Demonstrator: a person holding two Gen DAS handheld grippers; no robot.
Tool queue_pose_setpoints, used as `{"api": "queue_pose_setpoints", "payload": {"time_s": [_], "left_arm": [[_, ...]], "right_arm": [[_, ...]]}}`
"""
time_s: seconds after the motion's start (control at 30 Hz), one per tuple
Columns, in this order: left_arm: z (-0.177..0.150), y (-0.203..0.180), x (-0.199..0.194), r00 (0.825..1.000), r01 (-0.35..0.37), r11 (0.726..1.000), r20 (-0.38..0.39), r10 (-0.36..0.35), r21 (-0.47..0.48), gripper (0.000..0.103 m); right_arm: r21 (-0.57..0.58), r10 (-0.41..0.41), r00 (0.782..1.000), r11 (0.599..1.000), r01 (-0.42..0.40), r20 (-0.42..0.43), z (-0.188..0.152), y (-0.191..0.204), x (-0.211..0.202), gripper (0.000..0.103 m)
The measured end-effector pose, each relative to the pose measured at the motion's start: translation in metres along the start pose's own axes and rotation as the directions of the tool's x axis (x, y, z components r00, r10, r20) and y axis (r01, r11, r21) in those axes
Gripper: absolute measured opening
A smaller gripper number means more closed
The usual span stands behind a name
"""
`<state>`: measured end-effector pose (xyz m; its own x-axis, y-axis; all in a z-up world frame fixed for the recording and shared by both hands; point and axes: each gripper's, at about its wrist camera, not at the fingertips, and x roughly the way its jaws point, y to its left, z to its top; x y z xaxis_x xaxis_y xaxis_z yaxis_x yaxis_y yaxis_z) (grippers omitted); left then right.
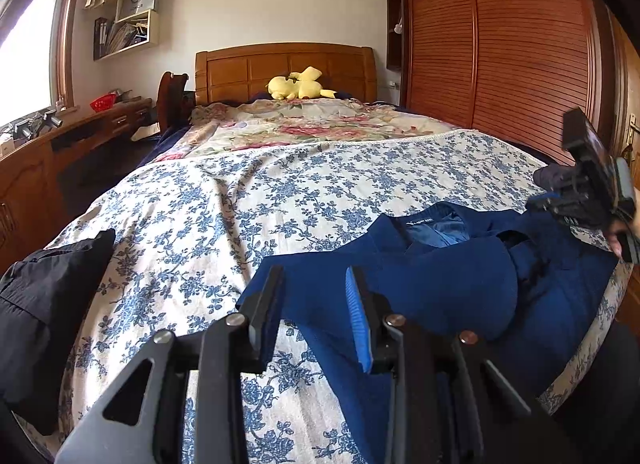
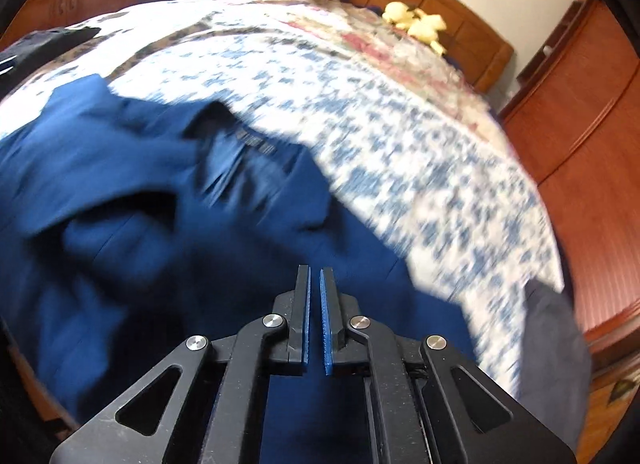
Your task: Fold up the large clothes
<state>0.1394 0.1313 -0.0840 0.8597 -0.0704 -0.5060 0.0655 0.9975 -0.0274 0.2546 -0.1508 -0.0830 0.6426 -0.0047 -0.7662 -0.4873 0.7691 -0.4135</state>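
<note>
Nearest to us in the left wrist view, our left gripper [image 1: 316, 288] has its fingers spread wide apart, hovering over the near left edge of the navy jacket [image 1: 460, 284] with nothing between them. In the right wrist view our right gripper [image 2: 315, 284] has its fingers drawn almost together, only a thin slit between the blue pads [image 2: 325, 328], and we cannot see any cloth caught there; that view is blurred. The navy jacket [image 2: 140, 191] lies on the bed [image 1: 224, 223], on the blue-flowered bedspread [image 1: 320, 183], toward the near right part of it as the left view shows. Its collar and label point toward the headboard and its long axis runs roughly along the bed, hem toward us; one side is folded over the chest. To the near left a black garment [image 1: 48, 296] lies at the bed's edge, apart from the jacket. Farther off, a pink-flowered quilt [image 1: 304, 123] covers the head end, and a yellow plush toy [image 1: 298, 84] rests against the wooden headboard [image 1: 288, 63]. At left a counter [image 1: 80, 123] carries a red basket [image 1: 103, 103], whose contents we cannot make out, and wall shelves [image 1: 128, 23] above hold books and a white bag. A slatted wardrobe [image 1: 500, 43] stands at right.
</note>
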Motion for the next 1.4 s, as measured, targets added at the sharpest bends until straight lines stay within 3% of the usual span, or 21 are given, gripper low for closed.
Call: {"api": "queue_pose_setpoints", "payload": {"time_s": [0.13, 0.3, 0.37, 0.4, 0.43, 0.47, 0.6, 0.77, 0.8, 0.9, 1.0, 1.17, 1.3, 1.4], "left_arm": [[0.0, 0.004, 0.0, 1.0, -0.005, 1.0, -0.002, 0.005, -0.006, 0.029], [-0.001, 0.007, 0.0, 1.0, -0.007, 1.0, -0.002, 0.007, -0.007, 0.029], [-0.001, 0.007, -0.002, 1.0, -0.008, 1.0, 0.001, 0.008, -0.006, 0.029], [-0.001, 0.008, -0.002, 1.0, -0.007, 1.0, 0.003, 0.007, -0.006, 0.029], [-0.001, 0.008, -0.003, 1.0, -0.006, 1.0, 0.004, 0.006, -0.006, 0.029], [-0.001, 0.008, -0.003, 1.0, -0.004, 1.0, 0.006, 0.004, -0.007, 0.029], [-0.001, 0.007, -0.003, 1.0, -0.003, 1.0, 0.004, 0.003, -0.004, 0.029], [-0.001, 0.002, -0.002, 1.0, -0.002, 1.0, 0.0, 0.002, 0.007, 0.029], [-0.001, 0.001, -0.002, 1.0, -0.002, 1.0, -0.003, 0.002, 0.011, 0.029], [-0.001, -0.001, 0.0, 1.0, -0.001, 1.0, -0.01, 0.001, 0.018, 0.029], [-0.001, -0.001, 0.0, 1.0, -0.004, 1.0, -0.009, 0.004, 0.017, 0.029], [-0.003, 0.0, 0.003, 1.0, -0.008, 1.0, -0.014, 0.008, 0.015, 0.029], [-0.004, 0.002, 0.006, 1.0, -0.01, 1.0, -0.024, 0.01, 0.016, 0.029], [-0.004, 0.003, 0.006, 1.0, -0.011, 1.0, -0.023, 0.011, 0.016, 0.029]], "right_arm": [[-0.004, -0.044, 0.998, 0.999, 0.045, 0.05, 0.04, -0.008, 0.008, 0.0], [0.063, 0.048, 0.995, 0.997, -0.054, 0.091, 0.058, -0.004, -0.002, 0.001], [0.08, 0.083, 0.993, 0.993, -0.089, 0.082, 0.052, 0.004, -0.003, 0.018], [0.084, 0.101, 0.992, 0.991, -0.108, 0.079, 0.049, 0.008, -0.003, 0.042], [0.086, 0.115, 0.99, 0.989, -0.122, 0.081, 0.045, 0.013, -0.005, 0.057], [0.085, 0.131, 0.988, 0.987, -0.137, 0.079, 0.04, 0.019, -0.007, 0.057], [0.034, 0.194, 0.98, 0.98, -0.195, 0.036, 0.018, 0.046, -0.015, 0.057], [0.022, 0.124, 0.991, 0.992, -0.123, -0.041, -0.013, 0.048, -0.013, 0.056], [0.031, 0.103, 0.993, 0.994, -0.102, -0.049, -0.017, 0.043, -0.011, 0.048], [0.038, 0.101, 0.993, 0.994, -0.099, -0.059, -0.02, 0.029, -0.006, 0.004], [-0.01, 0.046, 0.999, 0.999, -0.046, -0.025, -0.012, 0.02, -0.004, 0.003], [-0.053, -0.037, 0.999, 0.998, 0.037, 0.005, 0.032, 0.004, 0.017, 0.003], [-0.142, -0.027, 1.0, 0.99, 0.028, 0.009, 0.062, 0.018, 0.038, 0.003], [-0.172, 0.01, 0.999, 0.985, -0.017, -0.043, 0.075, 0.032, 0.058, 0.005]]}}
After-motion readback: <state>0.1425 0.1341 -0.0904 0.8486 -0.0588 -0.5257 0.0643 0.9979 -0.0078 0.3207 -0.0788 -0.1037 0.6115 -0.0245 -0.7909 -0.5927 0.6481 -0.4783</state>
